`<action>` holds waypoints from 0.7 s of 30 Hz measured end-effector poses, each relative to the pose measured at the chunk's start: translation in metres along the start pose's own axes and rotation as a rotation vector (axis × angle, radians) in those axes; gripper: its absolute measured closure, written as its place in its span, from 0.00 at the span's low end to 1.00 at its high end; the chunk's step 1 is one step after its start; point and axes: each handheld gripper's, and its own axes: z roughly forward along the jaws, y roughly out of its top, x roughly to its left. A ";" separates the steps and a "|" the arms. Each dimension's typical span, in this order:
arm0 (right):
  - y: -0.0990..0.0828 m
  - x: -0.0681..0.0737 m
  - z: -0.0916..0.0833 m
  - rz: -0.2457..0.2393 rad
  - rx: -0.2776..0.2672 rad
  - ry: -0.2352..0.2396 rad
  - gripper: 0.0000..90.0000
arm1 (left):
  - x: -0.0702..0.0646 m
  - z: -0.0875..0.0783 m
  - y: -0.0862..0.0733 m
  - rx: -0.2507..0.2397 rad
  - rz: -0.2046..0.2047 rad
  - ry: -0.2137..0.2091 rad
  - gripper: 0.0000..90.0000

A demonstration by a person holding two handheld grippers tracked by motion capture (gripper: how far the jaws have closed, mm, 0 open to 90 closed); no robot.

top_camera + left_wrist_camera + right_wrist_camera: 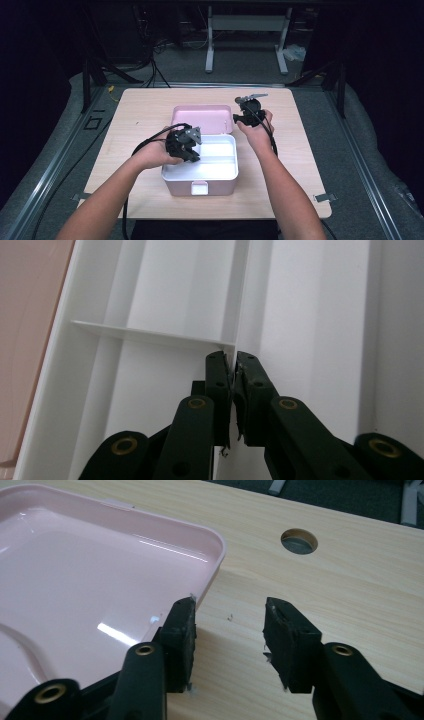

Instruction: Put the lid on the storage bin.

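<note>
Your left gripper (186, 145) is inside the open pink box (200, 187), at the left of its white tray (220, 162). In the left gripper view its jaws are pinched together on the thin upright divider (239, 300), just below where a cross rib (145, 334) meets it.

Your right gripper (248, 114) is off the box, above the table (145, 107) just right of the laid-back lid (202, 117). In the right gripper view its jaws stand partly apart with nothing between them, bare wood under the gap, the lid's corner (212, 550) beside one jaw. The box sits mid-table, lid hinged away from you.
</note>
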 end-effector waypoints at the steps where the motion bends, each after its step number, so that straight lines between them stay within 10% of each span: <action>1: 0.002 0.001 0.002 0.001 0.006 0.006 0.66 | 0.000 0.000 0.000 0.002 0.000 0.001 0.94; 21: 0.027 0.012 0.027 0.104 0.093 0.012 0.82 | 0.000 0.000 0.002 0.012 -0.001 0.002 0.94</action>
